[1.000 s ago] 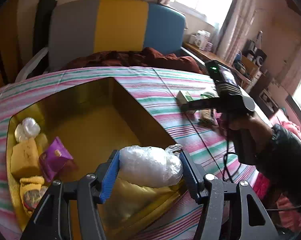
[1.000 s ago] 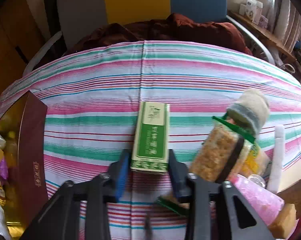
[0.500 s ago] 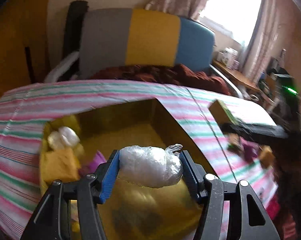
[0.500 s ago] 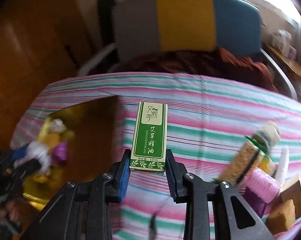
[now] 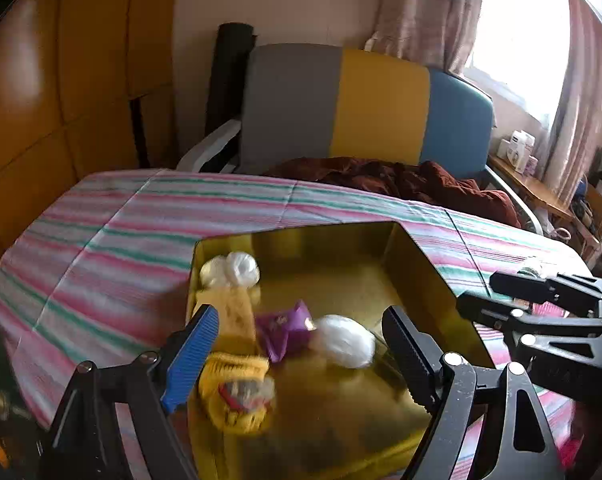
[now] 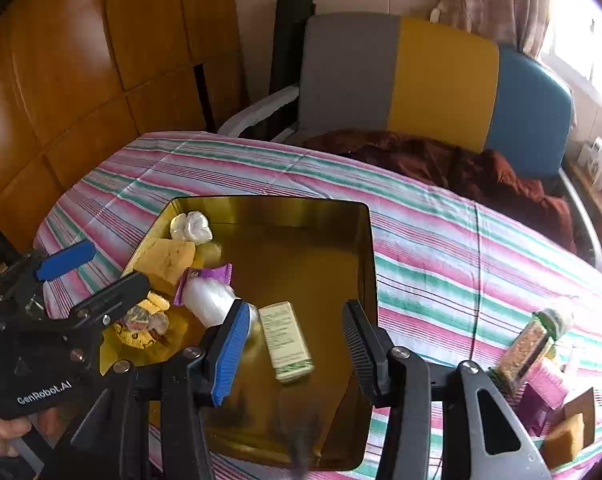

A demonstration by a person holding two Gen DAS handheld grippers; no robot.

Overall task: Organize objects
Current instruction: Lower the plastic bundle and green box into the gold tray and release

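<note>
A gold tin box [image 6: 367,248] sits on the striped tablecloth. My right gripper [image 6: 297,312] hangs over it with its jaws opening. The green carton [image 6: 287,340] lies flat on the box floor between the fingers, and no pad touches it. My left gripper [image 5: 299,320] is also over the box with its jaws opening and nothing pressed between them. The white plastic bundle [image 5: 343,340] rests in the box beside a purple packet [image 5: 285,326]. The left gripper [image 6: 119,264] shows at the left of the right wrist view, over the box's left rim.
The box also holds a yellow sponge [image 6: 169,256], a small white bundle [image 6: 191,226] and a yellow snack packet [image 6: 141,324]. A grain jar [image 6: 529,344], a pink spool [image 6: 545,380] and sponge cubes [image 6: 565,436] stand at the table's right. A grey, yellow and blue chair [image 6: 421,80] stands behind.
Both grippers moved over the gold box and opened. The left let go of the white bundle and the right let go of the green carton. Both things now lie in the box.
</note>
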